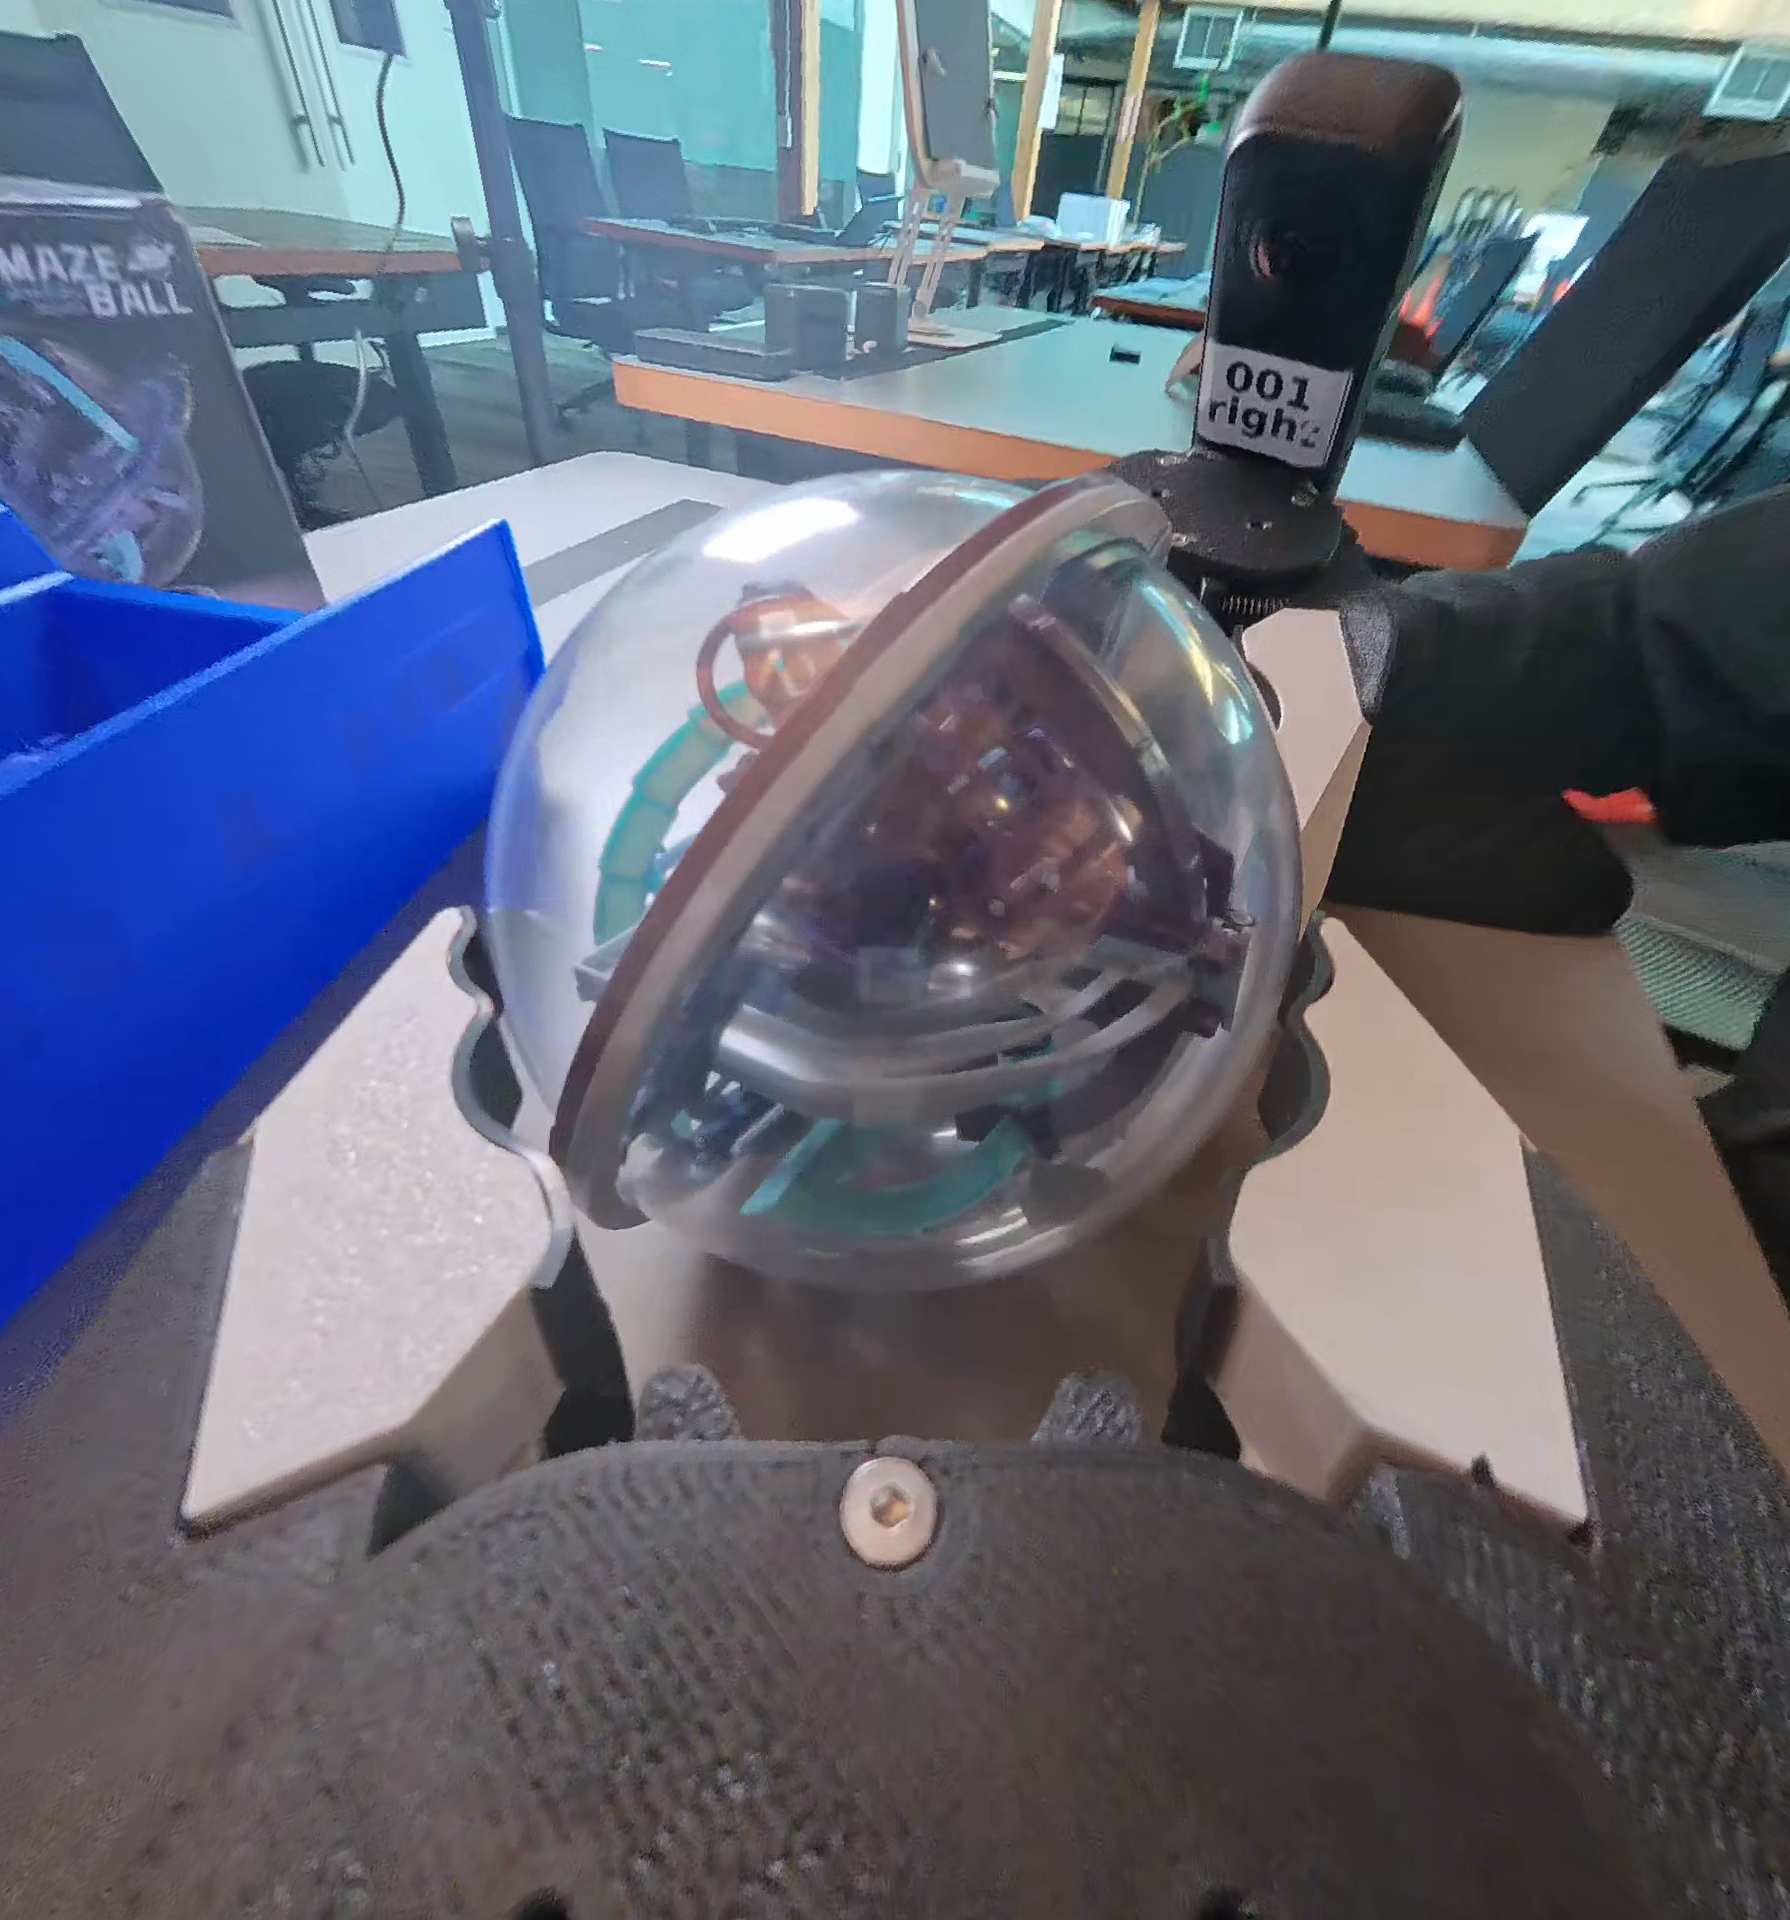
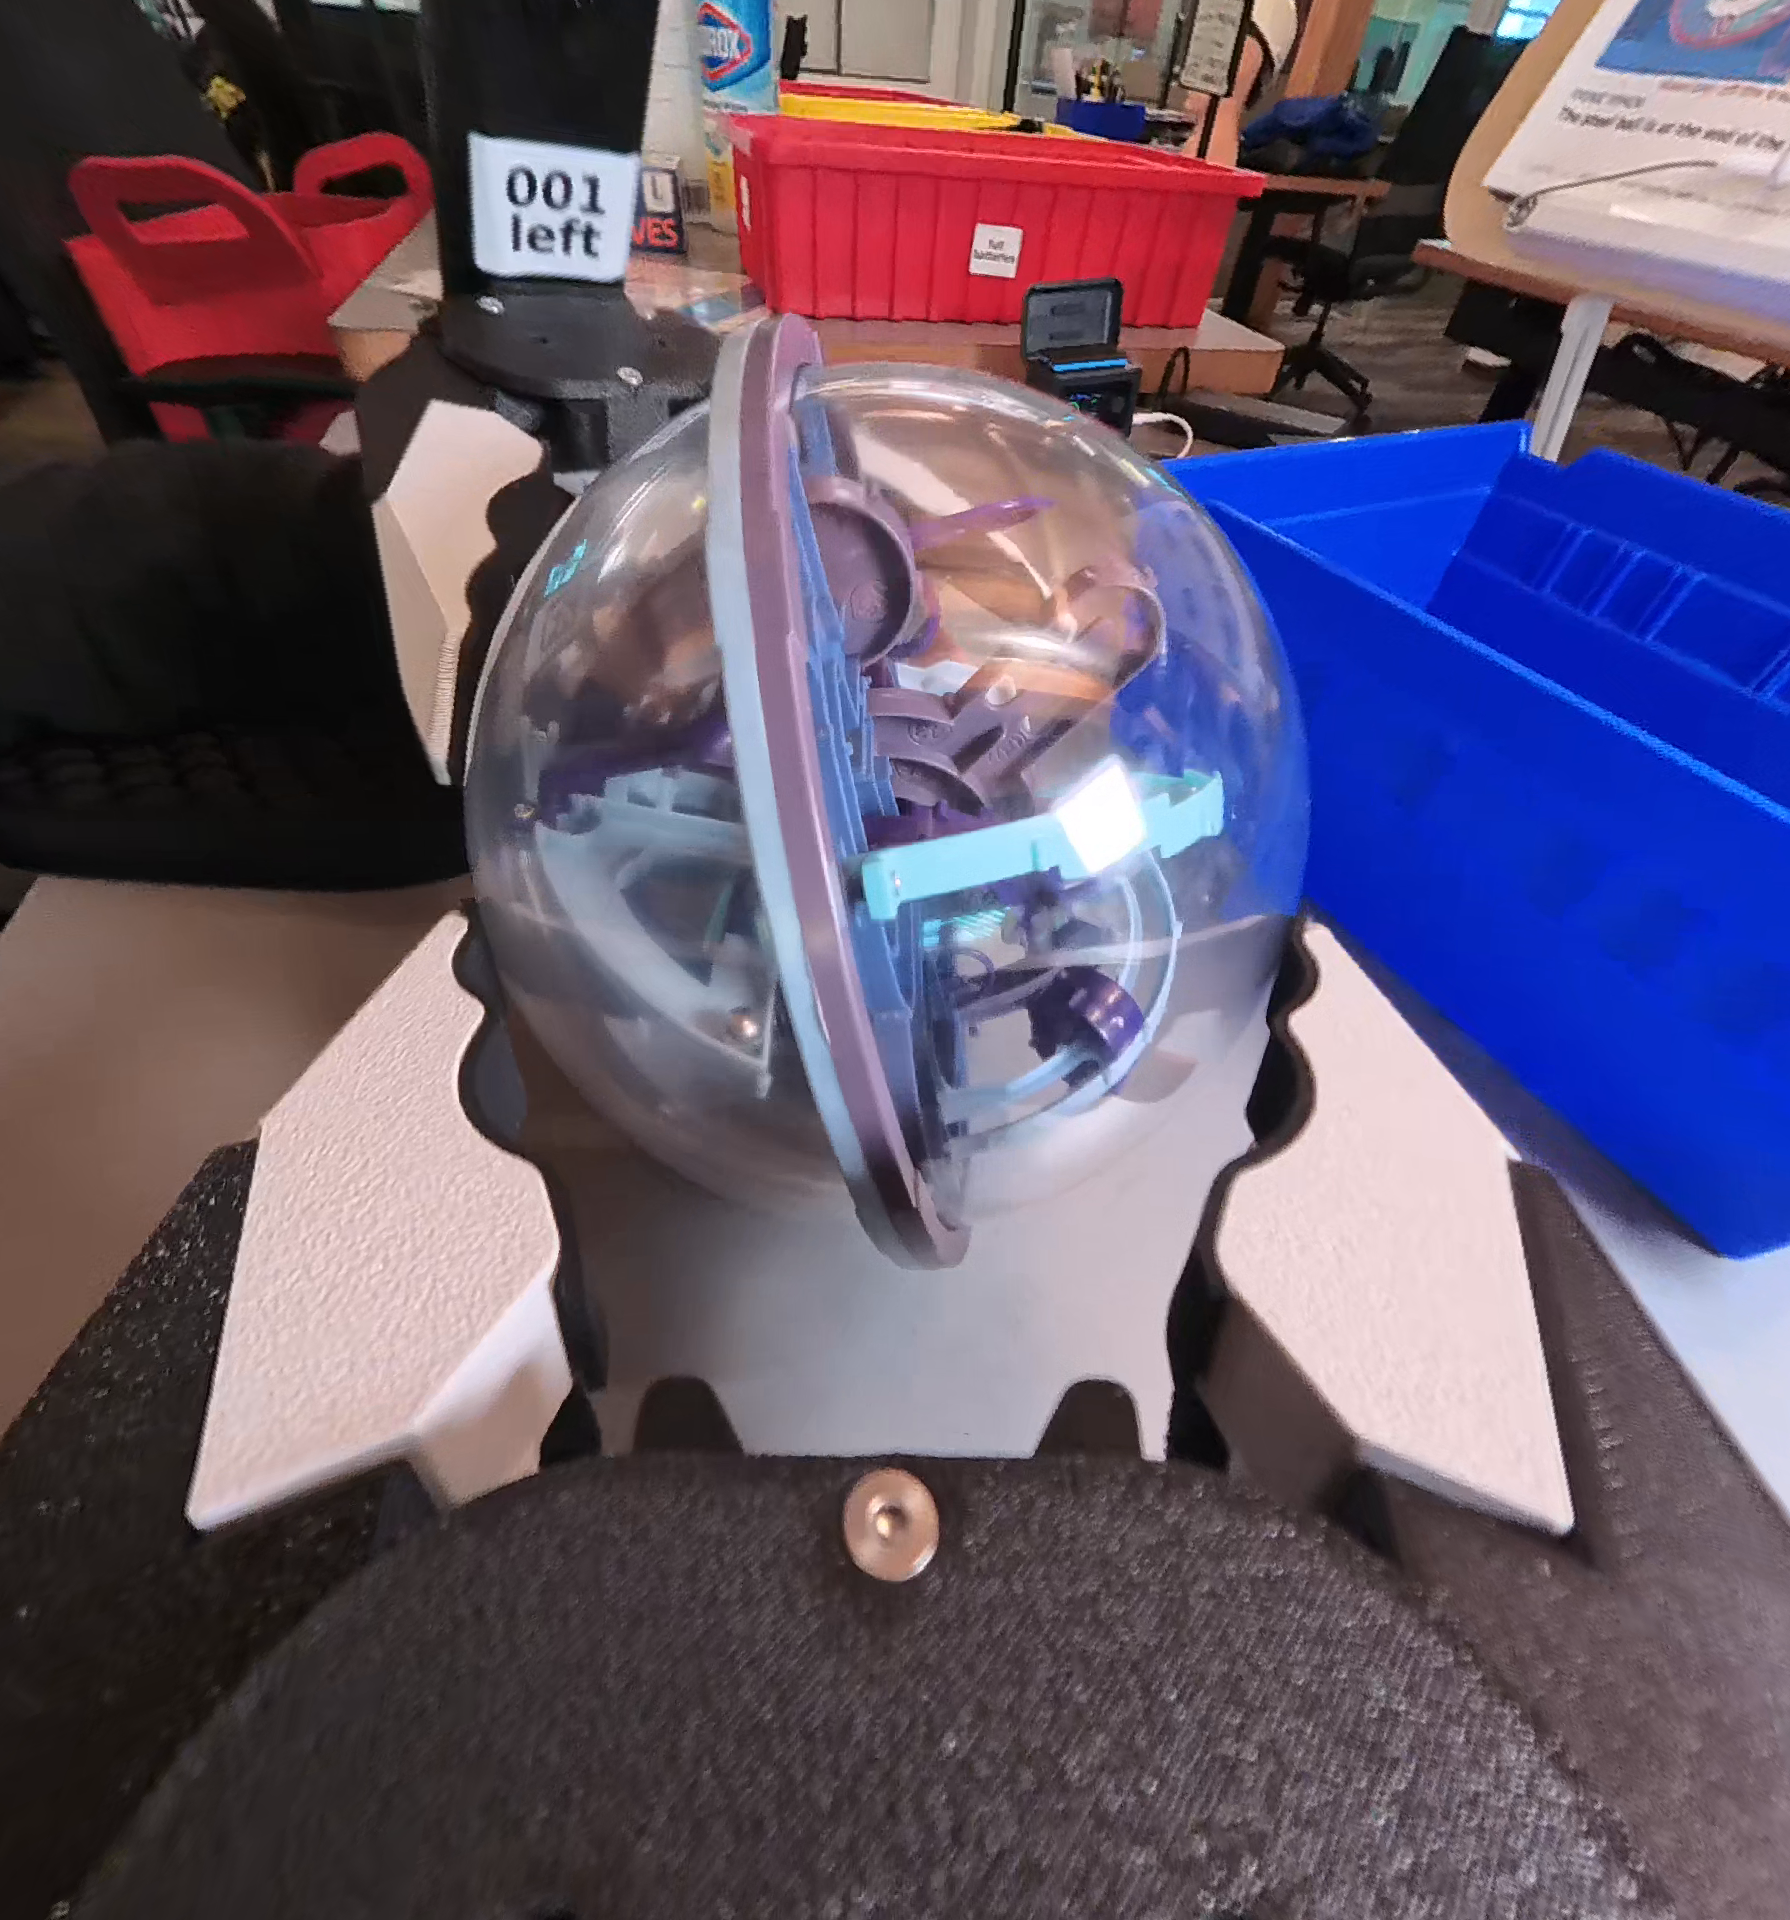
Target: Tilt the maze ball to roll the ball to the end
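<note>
The tabletop carries a blue divided bin, which stands just beside the work on its far side as the left gripper looks. Above the tabletop, near its front edge, the maze ball, a clear sphere with a grey-purple equator ring and purple, teal and grey tracks inside, is held off the surface between the two grippers, which face each other across it. The left gripper has its fingers spread wide and pressed against opposite flanks of the sphere; the right gripper has its fingers likewise spread and clamped on the sphere from the opposing side. The equator ring stands steeply tilted. A small steel ball sits low in a grey track close to the ring. Judgement: the tilting step is under way and not finished. To do it well, both grippers should rotate together in small, slow increments, keeping even pressure so the smooth shell does not slip, and pausing until the steel ball settles before tilting further.
</note>
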Demonstrator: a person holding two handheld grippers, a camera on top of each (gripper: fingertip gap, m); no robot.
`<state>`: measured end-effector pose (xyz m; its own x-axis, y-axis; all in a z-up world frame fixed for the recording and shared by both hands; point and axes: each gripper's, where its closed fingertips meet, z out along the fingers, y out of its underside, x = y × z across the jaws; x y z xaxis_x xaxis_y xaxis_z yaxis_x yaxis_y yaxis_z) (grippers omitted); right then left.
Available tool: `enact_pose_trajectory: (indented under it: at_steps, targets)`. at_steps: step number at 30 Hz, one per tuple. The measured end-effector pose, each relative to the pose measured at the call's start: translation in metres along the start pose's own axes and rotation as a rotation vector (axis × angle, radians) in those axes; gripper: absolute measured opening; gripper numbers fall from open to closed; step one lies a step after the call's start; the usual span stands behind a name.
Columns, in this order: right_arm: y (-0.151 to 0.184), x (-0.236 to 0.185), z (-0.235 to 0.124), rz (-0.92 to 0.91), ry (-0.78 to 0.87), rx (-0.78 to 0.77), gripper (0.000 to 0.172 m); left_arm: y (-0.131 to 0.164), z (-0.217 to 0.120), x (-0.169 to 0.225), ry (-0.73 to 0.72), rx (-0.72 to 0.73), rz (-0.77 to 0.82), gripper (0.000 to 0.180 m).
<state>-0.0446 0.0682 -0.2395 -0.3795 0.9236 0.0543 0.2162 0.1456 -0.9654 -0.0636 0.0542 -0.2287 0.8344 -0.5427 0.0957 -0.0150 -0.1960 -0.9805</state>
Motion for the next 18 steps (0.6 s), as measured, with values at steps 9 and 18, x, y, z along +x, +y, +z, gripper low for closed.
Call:
enact_pose_trajectory:
  at_steps: [9,18]
  targets:
    - [-0.0054,-0.0029,-0.0042,0.007,-0.050,0.041,0.134,0.0037,-0.0082,-0.0032,0.101,0.022,-0.072,0.144]
    - [0.0018,-0.0032,-0.0017,-0.075,-0.035,0.010,0.135,0.0084,-0.0086,-0.0031,0.142,0.013,-0.090,0.143]
